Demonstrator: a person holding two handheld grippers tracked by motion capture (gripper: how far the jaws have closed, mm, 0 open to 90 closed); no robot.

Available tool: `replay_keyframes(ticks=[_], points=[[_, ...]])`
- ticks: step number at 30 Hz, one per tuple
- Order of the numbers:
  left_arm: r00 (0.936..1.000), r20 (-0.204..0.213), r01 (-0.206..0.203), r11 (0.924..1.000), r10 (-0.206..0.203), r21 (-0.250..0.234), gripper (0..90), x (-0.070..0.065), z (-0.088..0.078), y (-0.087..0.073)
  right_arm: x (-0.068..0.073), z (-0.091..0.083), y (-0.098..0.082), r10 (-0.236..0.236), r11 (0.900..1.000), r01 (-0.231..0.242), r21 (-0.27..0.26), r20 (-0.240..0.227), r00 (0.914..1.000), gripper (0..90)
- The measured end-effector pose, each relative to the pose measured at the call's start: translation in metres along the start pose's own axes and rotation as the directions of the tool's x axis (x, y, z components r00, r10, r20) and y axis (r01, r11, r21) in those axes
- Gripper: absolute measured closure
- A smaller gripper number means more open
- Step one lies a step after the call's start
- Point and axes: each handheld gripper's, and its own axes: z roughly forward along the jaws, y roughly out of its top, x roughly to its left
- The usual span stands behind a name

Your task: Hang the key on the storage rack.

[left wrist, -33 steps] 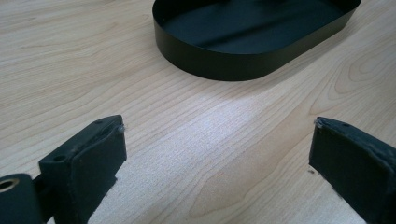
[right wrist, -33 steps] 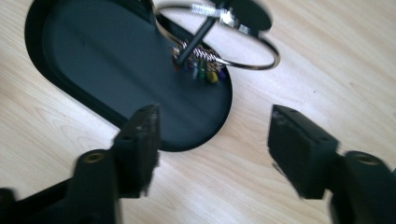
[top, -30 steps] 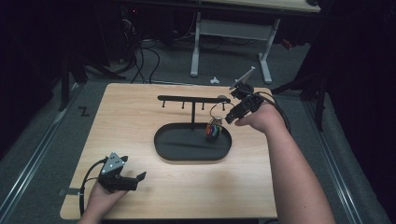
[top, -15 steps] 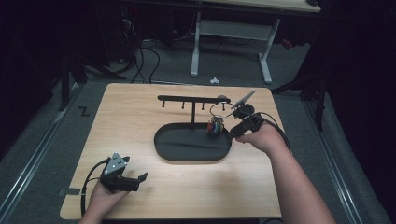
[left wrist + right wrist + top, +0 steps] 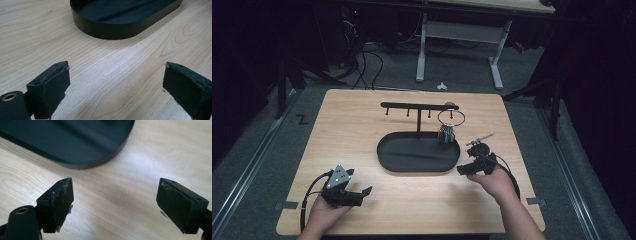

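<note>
A black oval tray point(image 5: 418, 152) sits mid-table with a post rising from it to a black hook bar point(image 5: 417, 105). A metal key ring point(image 5: 451, 118) hangs from the bar's right end, with a bunch of coloured tags point(image 5: 446, 135) dangling just above the tray's right rim. No brand, label or writing can be read on any of these.

The right gripper point(image 5: 473, 168) lies low over the wooden table point(image 5: 352, 125), just right of the tray's front corner, clear of the ring. Its jaws stand wide apart, having just been opening, with nothing between them.

The left gripper point(image 5: 362, 192) rests well to the tray's front left. Its jaws, also apart and empty, have just been closing somewhat.
</note>
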Motion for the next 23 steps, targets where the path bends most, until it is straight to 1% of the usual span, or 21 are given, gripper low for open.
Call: replay_keyframes(ticks=[2, 3, 5, 6, 7, 8, 9, 10, 11, 12, 13, 14, 15, 16, 18, 19, 21, 22, 23], points=[[1.0000, 0.005, 0.002, 1.0000, -0.002, 0.001, 8.3, -0.001, 0.001, 0.001, 0.001, 0.006, -0.017, 0.025, 0.998, -0.025, -0.057, -0.006, 0.9997, 14.8], [1.0000, 0.004, -0.004, 1.0000, 0.004, 0.002, 8.3, -0.002, 0.002, 0.001, 0.001, 0.008, -0.027, 0.038, 0.995, -0.040, -0.090, -0.025, 0.9990, 14.9], [0.9997, 0.003, -0.022, 0.9997, 0.022, 0.008, 8.3, -0.004, 0.003, 0.001, 0.003, 0.011, -0.044, 0.051, 0.983, -0.059, -0.172, -0.050, 0.9974, 15.0], [0.9996, 0.000, -0.030, 0.9995, 0.030, 0.011, 8.3, -0.004, 0.003, 0.001, 0.003, 0.012, -0.055, 0.054, 0.974, -0.064, -0.217, -0.053, 0.9972, 14.9], [0.9995, -0.006, -0.031, 0.9995, 0.031, 0.007, 8.3, -0.005, 0.003, 0.001, 0.004, 0.014, -0.066, 0.065, 0.962, -0.076, -0.262, -0.054, 0.9965, 14.9], [0.9994, -0.011, -0.032, 0.9995, 0.032, 0.006, 8.3, -0.006, 0.003, 0.002, 0.006, 0.015, -0.081, 0.091, 0.941, -0.104, -0.322, -0.055, 0.9943, 14.9], [0.9992, -0.017, -0.036, 0.9993, 0.036, 0.009, 8.3, -0.006, 0.003, 0.002, 0.007, 0.016, -0.093, 0.105, 0.915, -0.113, -0.386, -0.041, 0.9936, 15.3], [0.9990, -0.022, -0.038, 0.9993, 0.038, 0.008, 8.2, -0.007, 0.004, 0.002, 0.009, 0.017, -0.105, 0.110, 0.893, -0.109, -0.436, -0.023, 0.9937, 16.2], [0.9990, -0.028, -0.036, 0.9993, 0.036, 0.006, 7.9, -0.007, 0.004, 0.002, 0.011, 0.016, -0.108, 0.109, 0.892, -0.118, -0.437, -0.047, 0.9929, 15.2], [0.9987, -0.034, -0.037, 0.9993, 0.037, 0.008, 7.8, -0.007, 0.004, 0.002, 0.011, 0.013, -0.106, 0.095, 0.899, -0.123, -0.421, -0.088, 0.9916, 14.3], [0.9986, -0.040, -0.036, 0.9993, 0.036, 0.008, 7.6, -0.007, 0.004, 0.002, 0.011, 0.011, -0.105, 0.078, 0.897, -0.111, -0.428, -0.094, 0.9926, 14.2], [0.9986, -0.044, -0.031, 0.9995, 0.031, 0.009, 7.5, -0.006, 0.003, 0.002, 0.010, 0.011, -0.105, 0.084, 0.893, -0.110, -0.436, -0.079, 0.9933, 14.3], [0.9986, -0.047, -0.022, 0.9998, 0.022, 0.002, 7.5, -0.005, 0.003, 0.003, 0.009, 0.013, -0.104, 0.095, 0.892, -0.113, -0.437, -0.062, 0.9935, 14.3], [0.9986, -0.050, -0.019, 0.9998, 0.019, -0.001, 7.6, -0.005, 0.003, 0.003, 0.009, 0.016, -0.105, 0.088, 0.894, -0.102, -0.437, -0.052, 0.9948, 14.4], [0.9980, -0.057, -0.028, 0.9996, 0.028, 0.003, 7.6, -0.005, 0.004, 0.003, 0.009, 0.021, -0.105, 0.060, 0.910, -0.075, -0.409, -0.049, 0.9970, 14.3], [0.9979, -0.057, -0.031, 0.9995, 0.031, 0.006, 7.5, -0.005, 0.004, 0.003, 0.009, 0.022, -0.106, 0.060, 0.913, -0.074, -0.402, -0.048, 0.9970, 14.3], [0.9981, -0.057, -0.026, 0.9997, 0.025, -0.003, 7.5, -0.004, 0.003, 0.003, 0.010, 0.023, -0.107, 0.061, 0.912, -0.087, -0.401, -0.076, 0.9952, 14.4], [0.9981, -0.059, -0.021, 0.9997, 0.020, -0.012, 7.6, -0.003, 0.002, 0.004, 0.010, 0.023, -0.107, 0.054, 0.912, -0.084, -0.402, -0.086, 0.9949, 14.5], [0.9981, -0.059, -0.016, 0.9997, 0.015, -0.018, 7.6, -0.002, 0.000, 0.004, 0.012, 0.023, -0.107, 0.048, 0.909, -0.080, -0.409, -0.087, 0.9950, 14.6]])
